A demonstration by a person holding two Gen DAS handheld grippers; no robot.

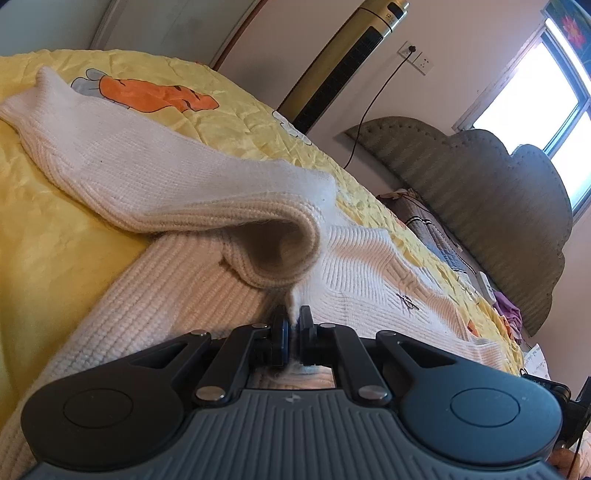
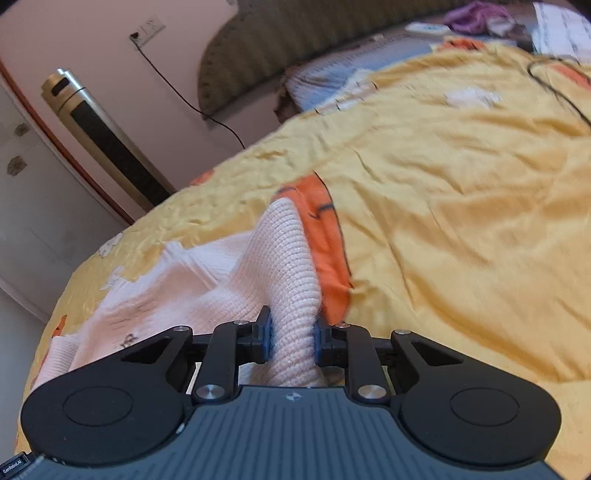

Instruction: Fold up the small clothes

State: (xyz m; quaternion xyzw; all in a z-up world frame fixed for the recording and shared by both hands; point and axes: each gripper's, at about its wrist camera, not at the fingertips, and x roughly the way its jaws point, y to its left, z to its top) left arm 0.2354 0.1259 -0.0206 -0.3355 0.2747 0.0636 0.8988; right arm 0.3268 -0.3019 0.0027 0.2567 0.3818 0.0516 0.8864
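Note:
A cream knitted sweater [image 1: 166, 177] lies on a yellow quilt [image 1: 44, 229]. In the left wrist view a sleeve lies folded over the body, with its open cuff [image 1: 280, 254] facing me. My left gripper [image 1: 293, 325] is shut on a thin edge of the sweater just below that cuff. In the right wrist view my right gripper [image 2: 291, 338] is shut on a thick bunched part of the sweater [image 2: 284, 258], which rises away from the fingers. The rest of the sweater spreads to the left [image 2: 147, 302].
The yellow quilt [image 2: 461, 221] with orange carrot prints [image 1: 147, 94] covers the bed. A grey padded headboard [image 1: 480, 192] and pillow are beyond. A gold tower fan [image 1: 343, 62] with a black cord stands by the wall. Small items [image 2: 476, 14] lie near the headboard.

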